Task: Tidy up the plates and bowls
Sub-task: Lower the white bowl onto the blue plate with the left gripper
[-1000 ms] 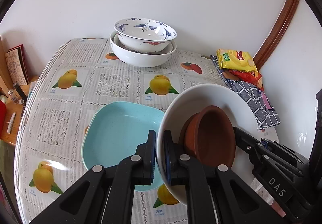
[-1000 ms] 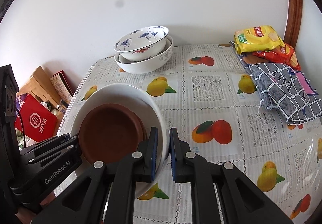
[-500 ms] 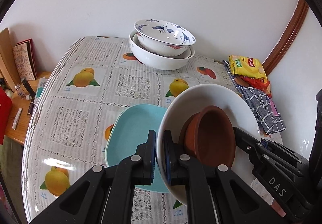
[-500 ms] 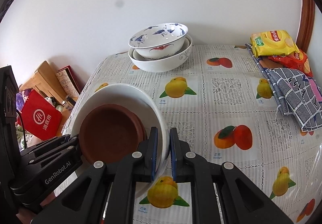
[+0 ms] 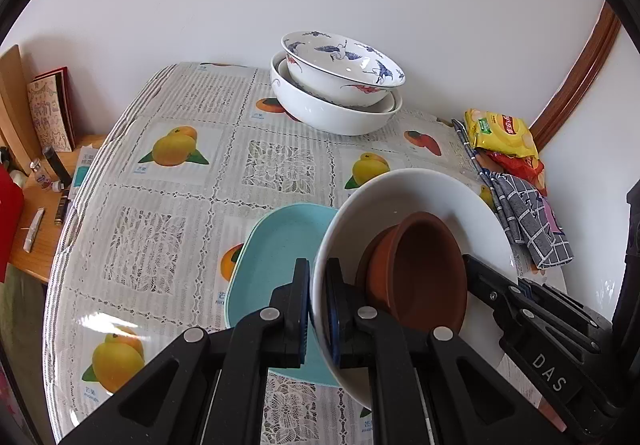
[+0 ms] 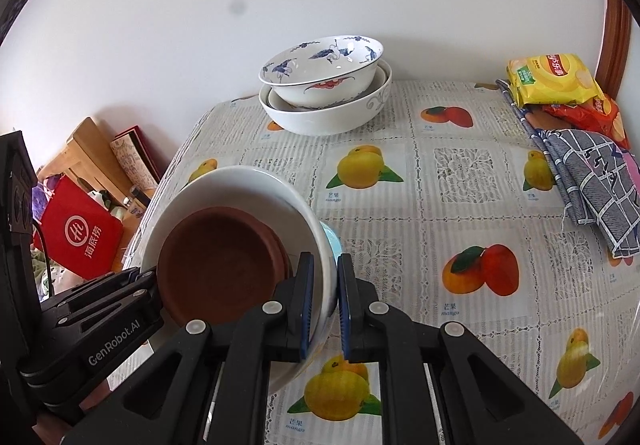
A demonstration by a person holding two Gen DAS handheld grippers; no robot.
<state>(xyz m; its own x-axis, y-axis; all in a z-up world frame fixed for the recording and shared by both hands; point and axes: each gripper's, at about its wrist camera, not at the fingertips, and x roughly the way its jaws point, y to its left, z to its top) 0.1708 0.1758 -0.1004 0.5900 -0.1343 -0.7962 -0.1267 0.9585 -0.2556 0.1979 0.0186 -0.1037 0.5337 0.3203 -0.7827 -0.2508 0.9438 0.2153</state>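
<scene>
Both grippers hold one white bowl (image 5: pixel 420 193) by opposite rims above the table. Two nested brown bowls (image 5: pixel 420 265) sit inside it. My left gripper (image 5: pixel 318 309) is shut on the bowl's left rim. My right gripper (image 6: pixel 324 301) is shut on the right rim of the white bowl (image 6: pixel 240 185), with the brown bowls (image 6: pixel 220 265) inside. A light blue plate (image 5: pixel 272 257) lies on the table under the white bowl; in the right wrist view only its edge (image 6: pixel 332 239) shows. A blue-patterned bowl (image 5: pixel 340 65) is stacked in a larger white bowl (image 5: pixel 332 113) at the back.
The table has a fruit-print cloth (image 5: pixel 180 173). Snack bags (image 5: pixel 500 133) and a checked grey cloth (image 5: pixel 528 221) lie at the right edge by the wall. A lower wooden shelf with books (image 5: pixel 48 113) and a red bag (image 6: pixel 80 237) stands left of the table.
Both grippers, with the white bowl held between them, have moved left and back over the table; the blue plate now sits more under the bowl. The grip has not changed.
</scene>
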